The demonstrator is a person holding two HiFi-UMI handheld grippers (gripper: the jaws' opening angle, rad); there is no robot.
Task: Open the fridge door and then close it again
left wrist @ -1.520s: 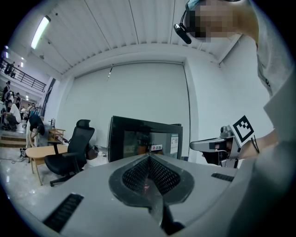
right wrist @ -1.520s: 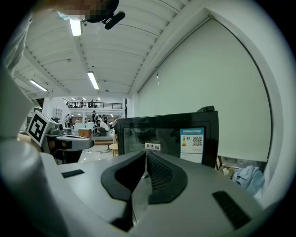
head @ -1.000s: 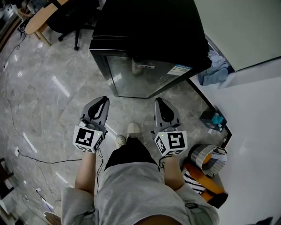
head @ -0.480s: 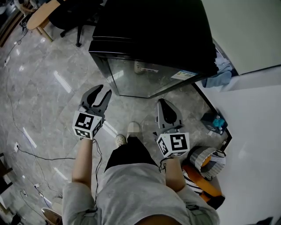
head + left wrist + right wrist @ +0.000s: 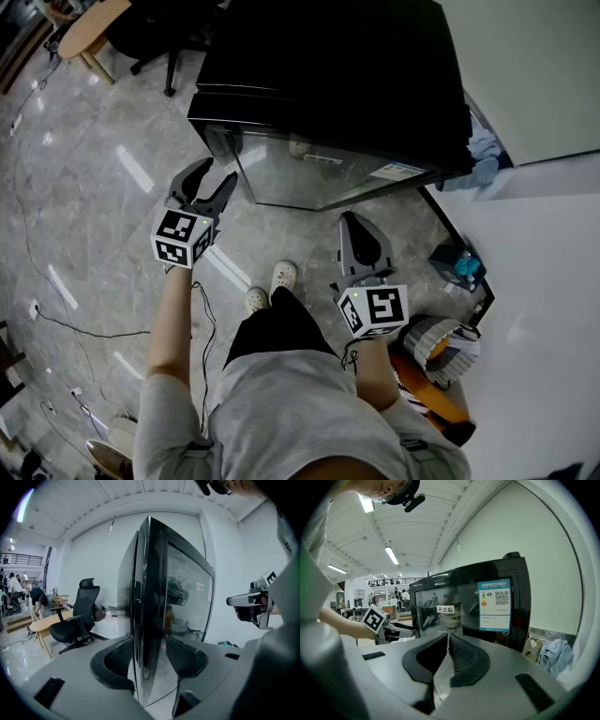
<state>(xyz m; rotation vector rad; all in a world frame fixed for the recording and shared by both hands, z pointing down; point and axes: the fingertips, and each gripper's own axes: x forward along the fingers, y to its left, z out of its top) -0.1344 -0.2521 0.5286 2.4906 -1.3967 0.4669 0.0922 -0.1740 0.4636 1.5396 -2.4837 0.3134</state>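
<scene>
A black mini fridge [image 5: 328,75] stands on the marble floor, its glass door [image 5: 319,173] shut and facing me. My left gripper [image 5: 208,175] is at the fridge's front left corner. Its jaws have just been opening and now stand wide. In the left gripper view the door's vertical edge [image 5: 140,606] runs through the gap of the left gripper [image 5: 147,641], and neither pad touches it. My right gripper [image 5: 356,223] hangs shut and empty a little in front of the door's right half. In the right gripper view the right gripper [image 5: 446,637] points at the door's label [image 5: 494,604].
A black office chair [image 5: 150,37] and a wooden table [image 5: 80,37] stand behind the fridge at the left. Blue cloth [image 5: 483,145] lies by the white wall at the right. A striped bag [image 5: 436,347] sits by my right leg, and a cable [image 5: 84,333] crosses the floor.
The left gripper has moved forward to the fridge's left front corner and its jaws have gone from shut to wide open. The right gripper has hardly shifted.
</scene>
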